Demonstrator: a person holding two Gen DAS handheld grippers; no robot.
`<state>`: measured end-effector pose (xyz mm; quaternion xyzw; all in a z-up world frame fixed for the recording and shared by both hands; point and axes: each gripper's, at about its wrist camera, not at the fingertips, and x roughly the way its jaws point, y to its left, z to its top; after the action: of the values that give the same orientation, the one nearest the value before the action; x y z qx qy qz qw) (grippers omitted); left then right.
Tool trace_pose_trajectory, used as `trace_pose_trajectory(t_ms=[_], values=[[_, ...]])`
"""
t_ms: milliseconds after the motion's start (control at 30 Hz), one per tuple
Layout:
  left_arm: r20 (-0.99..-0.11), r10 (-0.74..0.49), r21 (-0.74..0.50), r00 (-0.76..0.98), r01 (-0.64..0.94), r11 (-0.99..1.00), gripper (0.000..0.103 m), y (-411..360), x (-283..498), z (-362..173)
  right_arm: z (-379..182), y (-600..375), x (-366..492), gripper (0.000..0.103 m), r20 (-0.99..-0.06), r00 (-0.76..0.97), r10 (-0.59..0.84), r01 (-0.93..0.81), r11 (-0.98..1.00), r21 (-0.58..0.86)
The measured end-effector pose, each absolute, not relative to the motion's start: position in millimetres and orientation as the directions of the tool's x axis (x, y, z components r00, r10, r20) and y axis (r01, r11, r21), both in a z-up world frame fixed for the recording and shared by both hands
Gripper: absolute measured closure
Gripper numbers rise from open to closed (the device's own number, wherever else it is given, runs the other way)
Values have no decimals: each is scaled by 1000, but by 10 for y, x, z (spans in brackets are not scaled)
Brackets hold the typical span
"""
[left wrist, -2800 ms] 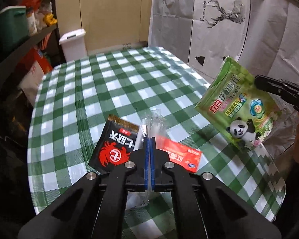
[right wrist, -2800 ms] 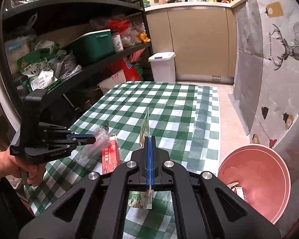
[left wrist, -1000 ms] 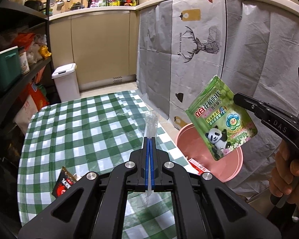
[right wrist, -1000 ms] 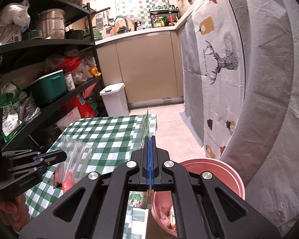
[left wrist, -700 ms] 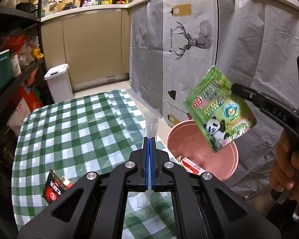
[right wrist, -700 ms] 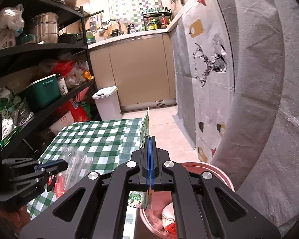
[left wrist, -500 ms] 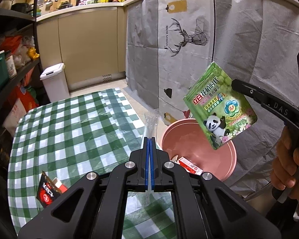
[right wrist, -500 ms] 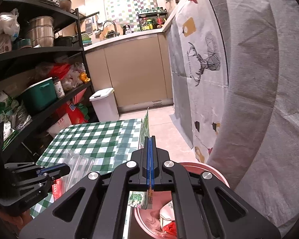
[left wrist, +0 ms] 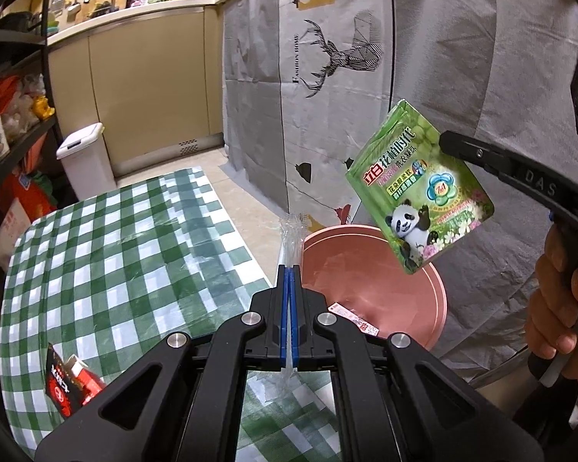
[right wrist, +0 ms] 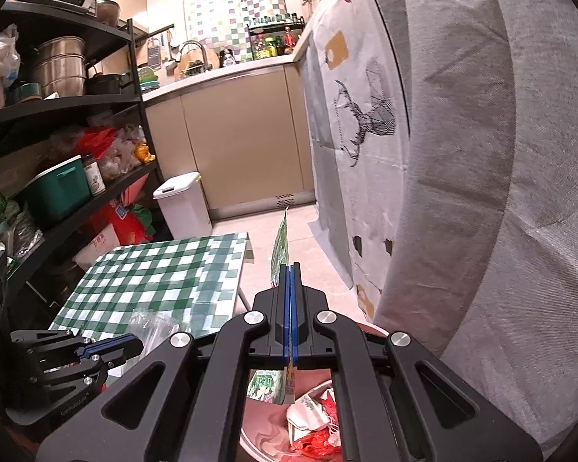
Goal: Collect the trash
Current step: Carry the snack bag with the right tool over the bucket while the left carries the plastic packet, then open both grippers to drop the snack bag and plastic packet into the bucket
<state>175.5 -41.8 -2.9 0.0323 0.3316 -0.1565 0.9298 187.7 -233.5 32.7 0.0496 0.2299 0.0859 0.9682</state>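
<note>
1. Two held items on my list. My left gripper (left wrist: 289, 269) has its jaws pressed together on a crinkled clear plastic wrapper (left wrist: 291, 231), hanging just off the edge of the green-and-white checked tablecloth (left wrist: 108, 254) and near the rim of the round pink plastic basin (left wrist: 439, 300).
2. My right gripper (right wrist: 290, 269) is clamped narrow on a green panda-print detergent pouch (left wrist: 420, 192), hanging above the basin.
3. Basin contents: red and white crumpled wrappers (right wrist: 316, 423) at the bottom.
4. Remaining on the cloth: one black-and-red snack packet (left wrist: 67, 385).
5. Step in hand, as I judge it: carrying both pieces to the drop.
6. Next move: centre each item over the basin, then part the jaws; the light wrapper may cling or drift.
</note>
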Motion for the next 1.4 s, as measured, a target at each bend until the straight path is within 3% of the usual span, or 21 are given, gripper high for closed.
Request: trace_pose_trajectory(t_ms=[333,767,833,867,933,1000,1400], values=[[-650,-346,-87,676,387,918,102,-627,1923,-158,230,-2508,1972,102,-481,862,159,-96,984,153],[-699,-350,-89,623,410,908,102,-956,2122,-501,60,-2582,2075,101,-531,841,103,-60,993,98],[-710,-344,-88,615,406,909,100,-994,2131,-535,13,-2559,2089,97,-546,835,74,-50,997,59],[-715,-343,-90,610,406,909,94,-1009,2133,-551,-8,-2553,2096,94,-550,833,55,-40,998,39],[-714,-347,-87,608,415,906,87,-1020,2112,-556,-31,-2586,2116,81,-555,830,49,-29,999,45],[-708,-340,-69,619,419,905,87,-1021,2083,-529,-34,-2615,2127,75,-557,828,54,-21,998,65],[-646,-324,-81,691,360,929,87,-550,1926,-208,100,-2337,1935,74,-509,853,112,-82,993,81]])
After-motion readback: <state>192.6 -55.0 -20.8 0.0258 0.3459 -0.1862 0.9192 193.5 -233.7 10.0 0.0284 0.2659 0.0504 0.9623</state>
